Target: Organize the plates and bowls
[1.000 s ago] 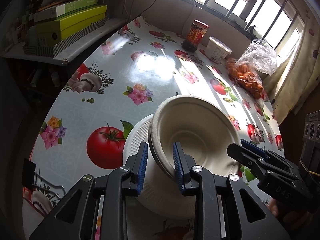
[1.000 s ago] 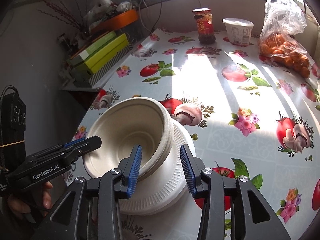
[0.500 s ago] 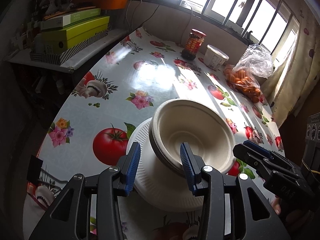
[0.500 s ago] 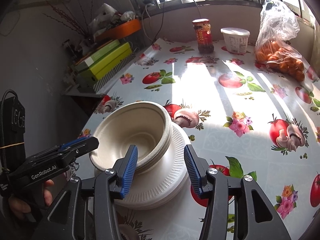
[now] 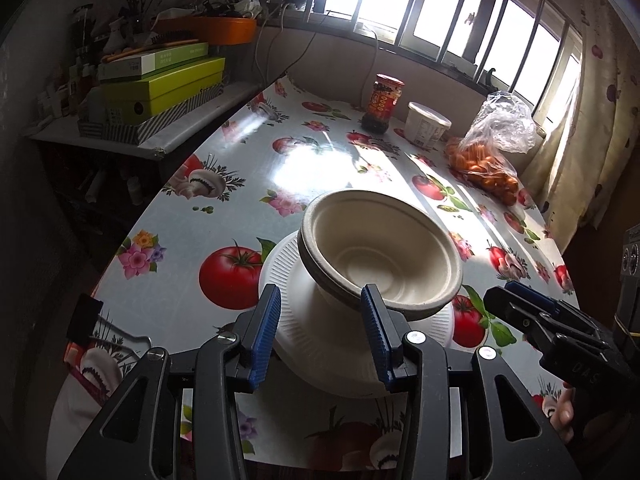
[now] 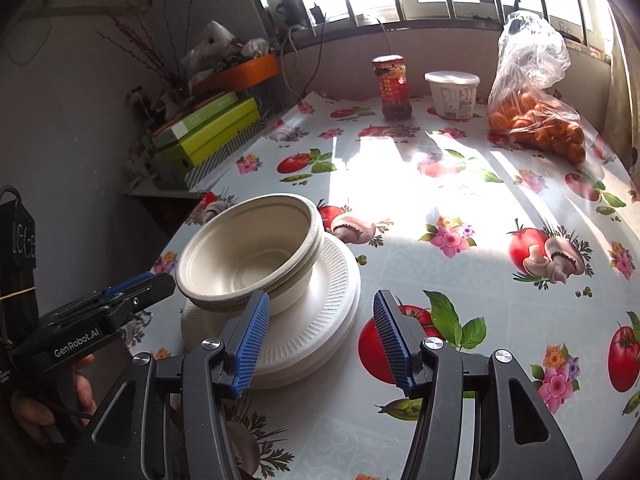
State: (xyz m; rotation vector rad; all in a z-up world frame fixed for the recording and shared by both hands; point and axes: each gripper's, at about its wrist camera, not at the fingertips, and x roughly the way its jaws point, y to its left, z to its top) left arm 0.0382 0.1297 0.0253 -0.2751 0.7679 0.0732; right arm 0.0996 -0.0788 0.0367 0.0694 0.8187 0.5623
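Two nested beige paper bowls (image 5: 380, 256) sit tilted on a stack of white ribbed paper plates (image 5: 288, 272) near the table's front edge. My left gripper (image 5: 320, 336) stands open just short of the stack; its pads touch nothing. The right gripper (image 6: 322, 344) is on the stack's other side, its jaws opening, with only the plates' (image 6: 332, 280) near edge and tablecloth showing between them. The bowls (image 6: 248, 256) lean toward the left gripper (image 6: 156, 286). In the left wrist view the right gripper (image 5: 504, 294) points in from the right.
At the far end by the window stand a red-lidded jar (image 5: 382, 104), a white tub (image 5: 426, 124) and a plastic bag of oranges (image 5: 488, 160). Stacked boxes (image 5: 160, 84) lie on a shelf to the left. A black clip (image 5: 84, 316) grips the tablecloth's left edge.
Both grippers have drawn back from the stack and their jaws have widened. The left one had the bowl's rim between its pads and has let it go.
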